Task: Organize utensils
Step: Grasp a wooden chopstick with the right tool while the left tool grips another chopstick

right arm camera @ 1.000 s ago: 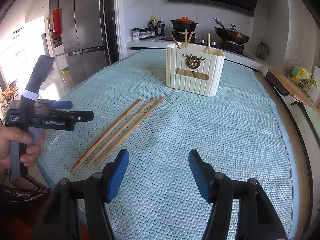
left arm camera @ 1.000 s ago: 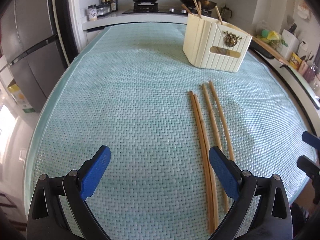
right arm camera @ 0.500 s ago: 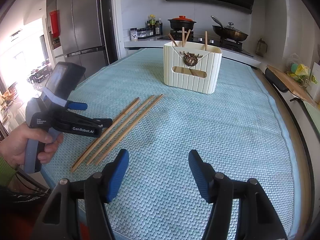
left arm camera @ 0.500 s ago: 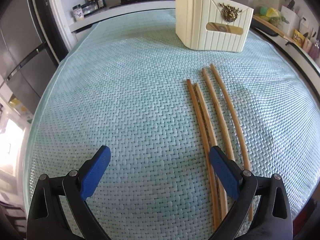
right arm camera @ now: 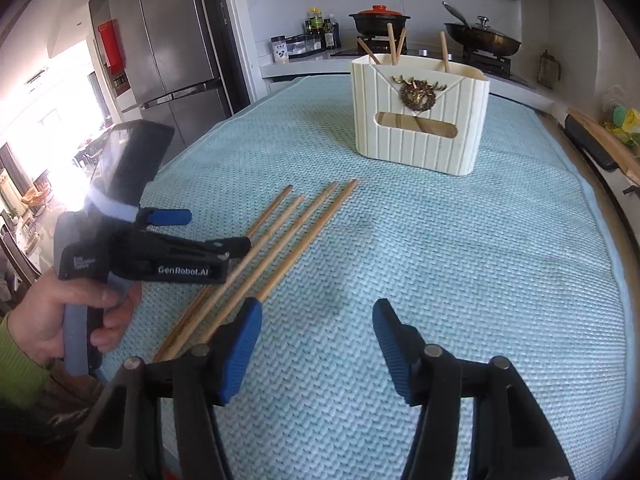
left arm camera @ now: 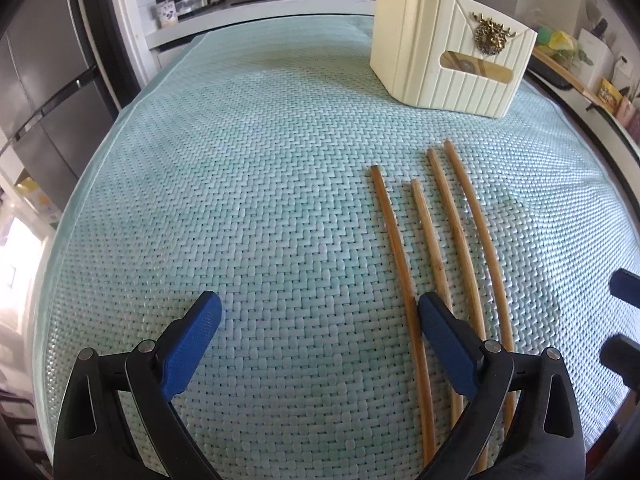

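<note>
Several wooden chopsticks (left arm camera: 448, 216) lie side by side on the pale green woven mat (left arm camera: 240, 200), tips toward a cream ribbed utensil holder (left arm camera: 448, 56) with a gold crest. My left gripper (left arm camera: 318, 308) is open low over the mat, its right finger over the near ends of the leftmost chopsticks, gripping nothing. My right gripper (right arm camera: 318, 312) is open with its jaws closing and only mat between them; the chopsticks (right arm camera: 288, 236) lie just left of its left finger. The holder (right arm camera: 420, 120) has a few sticks in it. A hand holds the left gripper (right arm camera: 208, 232) above the chopsticks.
A counter behind the mat carries a stove with a red-lidded pot (right arm camera: 378, 20), a pan (right arm camera: 484, 38) and spice bottles (right arm camera: 320, 32). A steel fridge (right arm camera: 172, 48) stands at the left. The right gripper (left arm camera: 620, 316) shows at the right edge of the left wrist view.
Both grippers have moved in toward the chopsticks. The left one sank closer to the mat. The right one's jaws have narrowed a little and its left finger now stands next to the chopsticks.
</note>
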The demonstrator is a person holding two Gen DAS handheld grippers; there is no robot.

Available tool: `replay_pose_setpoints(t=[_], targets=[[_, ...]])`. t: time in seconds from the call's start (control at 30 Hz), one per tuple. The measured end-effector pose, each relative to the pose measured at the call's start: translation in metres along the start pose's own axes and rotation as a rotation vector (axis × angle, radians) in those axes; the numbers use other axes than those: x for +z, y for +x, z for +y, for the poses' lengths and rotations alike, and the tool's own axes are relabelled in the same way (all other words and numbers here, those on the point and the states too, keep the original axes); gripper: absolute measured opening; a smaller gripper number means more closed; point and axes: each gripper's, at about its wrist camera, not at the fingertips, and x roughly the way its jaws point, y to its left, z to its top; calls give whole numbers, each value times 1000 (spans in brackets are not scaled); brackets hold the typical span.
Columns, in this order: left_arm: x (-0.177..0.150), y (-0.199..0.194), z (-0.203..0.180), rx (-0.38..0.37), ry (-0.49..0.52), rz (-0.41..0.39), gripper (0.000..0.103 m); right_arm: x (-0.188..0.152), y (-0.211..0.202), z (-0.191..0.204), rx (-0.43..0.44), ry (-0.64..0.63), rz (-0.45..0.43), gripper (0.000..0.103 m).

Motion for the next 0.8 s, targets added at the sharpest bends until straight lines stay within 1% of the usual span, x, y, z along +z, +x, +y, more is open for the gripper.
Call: replay_pose_setpoints(t=[0.1, 0.17, 0.23, 0.37, 0.47, 0.53, 0.57, 0.6, 0.67, 0.8], targets=[[-1, -1, 6, 11, -15, 0, 99, 16, 30, 4, 5, -2, 20, 48], [-4, -3, 11, 18, -25, 0, 99, 23, 48, 3, 15, 19, 38, 45], [-6, -4, 17, 26, -34, 1, 99, 27, 59, 5, 12, 18, 48, 45], [-10, -6, 29, 30, -65, 4, 99, 26, 74, 15, -32, -47, 68, 44], [-12, -7, 32, 31, -72, 1, 99, 21, 75, 28, -81, -145, 63, 44], [-13, -8, 30, 27, -66, -1, 99, 14, 73, 35, -120, -213, 65, 42], [-14, -8, 28, 21, -61, -2, 99, 11, 69, 37, -141, -232, 55, 36], [-15, -8, 25, 19, -52, -2, 99, 7, 65, 36, -169, -240, 59, 23], [-15, -9, 19, 19, -34, -6, 99, 2, 57, 28, -205, -216, 66, 8], [-20, -13, 9, 9, -23, -10, 99, -11, 35, -10, -235, -63, 63, 10]])
